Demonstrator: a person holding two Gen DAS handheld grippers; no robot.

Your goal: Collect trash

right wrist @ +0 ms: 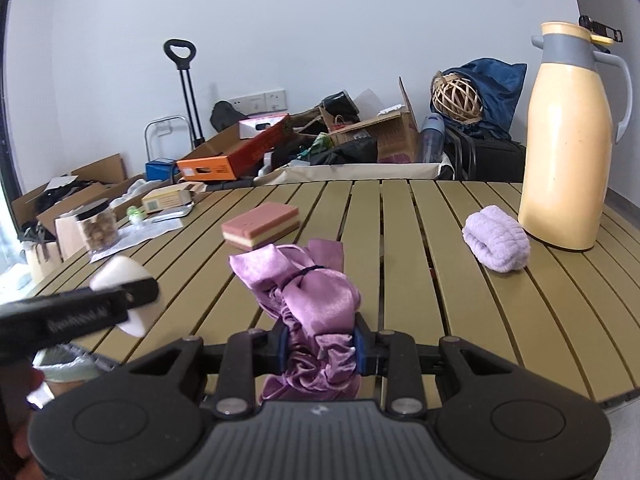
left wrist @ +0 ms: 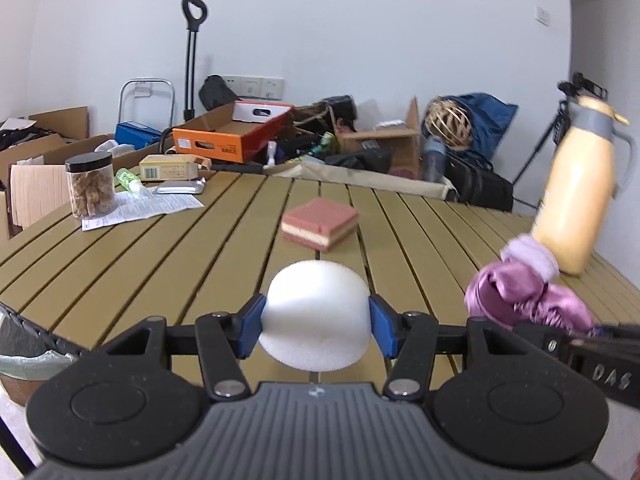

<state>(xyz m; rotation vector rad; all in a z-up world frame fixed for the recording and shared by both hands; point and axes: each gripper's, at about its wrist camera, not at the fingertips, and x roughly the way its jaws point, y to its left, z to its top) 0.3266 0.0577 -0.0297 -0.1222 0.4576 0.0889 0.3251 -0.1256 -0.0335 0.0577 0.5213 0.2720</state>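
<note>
The left claw (left wrist: 316, 318) is clamped on a white foam piece (left wrist: 315, 316), its blue pads pressing the foam's two sides, held above the near edge of the slatted tabletop (left wrist: 160, 248). The right claw (right wrist: 320, 346) is clamped on a bunched purple satin cloth (right wrist: 308, 300), which spills out ahead of the fingers and hangs below them, over the near part of the tabletop. Farther back at the middle lies a pink-and-cream sponge (right wrist: 260, 226). On the right, a lilac fuzzy roll (right wrist: 496, 238) lies just beside a tall yellow thermos jug (right wrist: 568, 136). At the far left stand a black-lidded jar (left wrist: 91, 184) on printed paper (left wrist: 140, 208), with a small green bottle (left wrist: 130, 181) near them.
</note>
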